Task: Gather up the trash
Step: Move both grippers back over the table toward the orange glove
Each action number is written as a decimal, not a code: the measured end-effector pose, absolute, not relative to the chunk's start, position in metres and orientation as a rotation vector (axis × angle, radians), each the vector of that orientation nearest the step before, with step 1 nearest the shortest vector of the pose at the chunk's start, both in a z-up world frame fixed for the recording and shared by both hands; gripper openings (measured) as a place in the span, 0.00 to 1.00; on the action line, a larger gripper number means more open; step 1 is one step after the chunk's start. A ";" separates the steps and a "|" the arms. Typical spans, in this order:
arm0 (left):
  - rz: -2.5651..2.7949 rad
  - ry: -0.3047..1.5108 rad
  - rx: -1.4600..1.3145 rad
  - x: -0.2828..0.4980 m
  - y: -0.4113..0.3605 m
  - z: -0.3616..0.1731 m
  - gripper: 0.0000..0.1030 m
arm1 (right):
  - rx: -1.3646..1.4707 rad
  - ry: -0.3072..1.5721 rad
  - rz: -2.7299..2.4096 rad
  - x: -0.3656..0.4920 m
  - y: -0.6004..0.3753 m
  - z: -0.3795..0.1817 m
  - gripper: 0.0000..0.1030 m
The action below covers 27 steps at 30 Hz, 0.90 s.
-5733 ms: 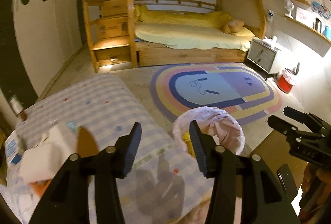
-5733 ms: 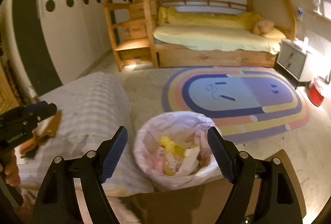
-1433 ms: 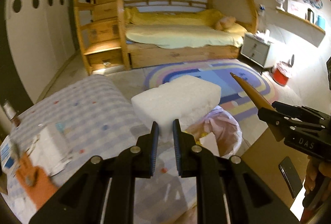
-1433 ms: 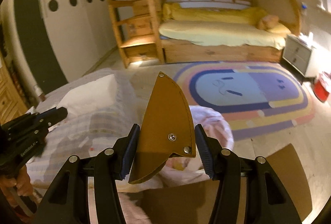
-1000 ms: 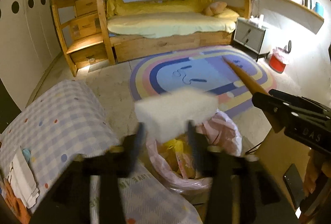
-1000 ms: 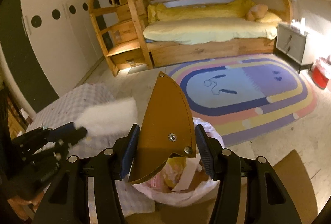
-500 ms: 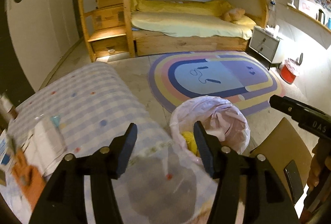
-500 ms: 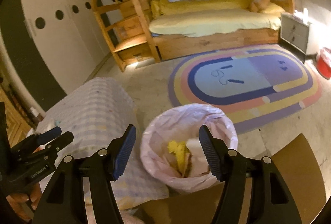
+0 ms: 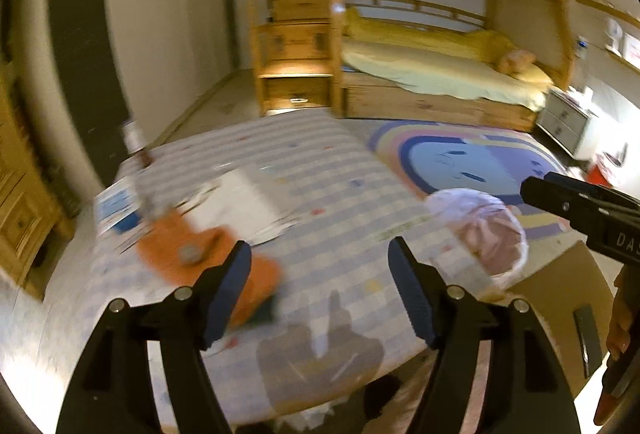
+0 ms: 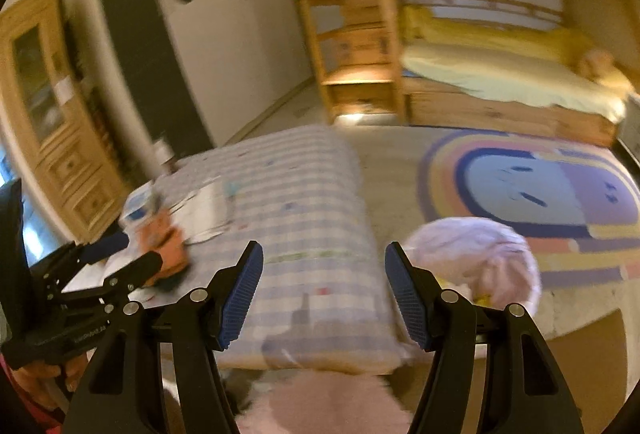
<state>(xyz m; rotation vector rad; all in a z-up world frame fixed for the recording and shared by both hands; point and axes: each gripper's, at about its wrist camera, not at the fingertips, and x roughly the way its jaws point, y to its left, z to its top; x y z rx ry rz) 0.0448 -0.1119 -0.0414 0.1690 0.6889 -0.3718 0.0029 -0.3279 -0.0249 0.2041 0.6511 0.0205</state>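
My left gripper (image 9: 318, 254) hovers over the checked tablecloth (image 9: 320, 177), its jaws opening with nothing between them. Just ahead on its left lie an orange scrap (image 9: 192, 254), a white paper sheet (image 9: 244, 201) and a blue-and-white packet (image 9: 116, 209). My right gripper (image 10: 323, 248) is open and empty above the table's near edge. The bin with the pink bag (image 10: 480, 254) stands on the floor to its right and holds several bits of trash. In the right wrist view, the left gripper (image 10: 140, 252) sits right by the orange scrap (image 10: 164, 246).
A small bottle (image 9: 134, 137) stands at the table's far left corner. A brown chair seat (image 9: 560, 298) lies near the bin (image 9: 492, 230). Beyond are a striped rug (image 9: 460, 157), a wooden bunk bed (image 9: 440, 73) and a wooden cabinet (image 10: 48, 121) on the left.
The white block and the brown leather piece left the grippers at the bin. Both grippers, now empty, swung left from the bin over the table. The left jaws stand wider.
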 end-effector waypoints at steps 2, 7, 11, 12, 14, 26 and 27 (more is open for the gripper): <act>-0.307 0.691 0.146 0.045 -0.083 -0.042 0.68 | 0.177 0.659 0.062 0.009 -0.307 -0.026 0.62; -0.175 0.717 0.092 0.047 -0.024 -0.052 0.69 | 0.119 0.685 0.165 0.027 -0.260 -0.030 0.62; -0.079 0.763 0.036 0.054 0.021 -0.066 0.69 | 0.089 0.697 0.209 0.036 -0.230 -0.033 0.62; -0.060 0.770 0.023 0.056 0.030 -0.068 0.69 | 0.082 0.702 0.222 0.040 -0.223 -0.035 0.62; -0.034 0.775 0.006 0.056 0.044 -0.072 0.69 | 0.065 0.717 0.247 0.046 -0.211 -0.038 0.61; -0.009 0.773 -0.012 0.071 0.069 -0.081 0.69 | -0.044 0.795 0.370 0.096 -0.139 -0.057 0.50; -0.011 0.772 -0.011 0.072 0.069 -0.081 0.69 | -0.056 0.802 0.377 0.100 -0.133 -0.060 0.50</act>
